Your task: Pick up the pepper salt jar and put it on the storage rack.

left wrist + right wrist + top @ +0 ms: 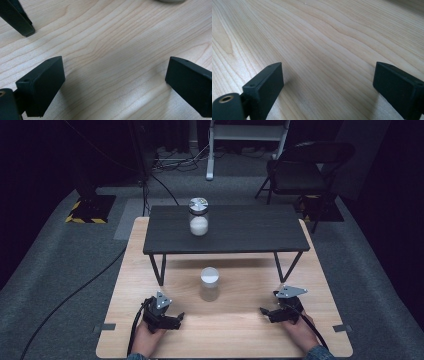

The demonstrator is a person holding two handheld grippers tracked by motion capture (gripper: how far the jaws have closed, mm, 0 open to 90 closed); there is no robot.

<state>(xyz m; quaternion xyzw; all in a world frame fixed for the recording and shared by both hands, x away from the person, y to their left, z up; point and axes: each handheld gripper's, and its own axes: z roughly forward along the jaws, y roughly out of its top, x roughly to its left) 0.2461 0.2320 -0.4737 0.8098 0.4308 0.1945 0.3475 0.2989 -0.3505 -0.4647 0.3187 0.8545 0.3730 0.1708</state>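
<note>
Both grippers rest low on the desk (pixel 125 270) at the near edge, fingers apart on each, nothing between them. Left gripper (pixel 172 319) sits near-left, right gripper (pixel 267 312) near-right, fingers of both turned inward toward the desk centreline. The jar (pixel 209 283) stands upright on the desk between them and a bit farther out, just in front of the shelf (pixel 225 227), white lid on top, long axis vertical. So from the left fingers the jar lies far and to the right; from the right fingers it lies far and to the left. Gaps look about even; I'd call the left gripper marginally nearer, but it's close enough that either hand could take it. In the left gripper view the fingers (pixel 41 87) are spread wide over bare wood, with the pale base of the jar (pixel 170 0) just at the top edge, right of centre, and a shelf leg (pixel 17 17) upper left, so that gripper is already roughly pointed at it. Right gripper view has its fingers (pixel 265 85) spread over bare wood grain, so it would need more of a swing to line up. A second jar (pixel 198 216) with a patterned lid stands on the shelf top, far-left part, well apart from both grippers. My read: the next reach is a side-on approach at mid-height on the near jar; a wide finger gap is enough, the main risk is tipping it.
</note>
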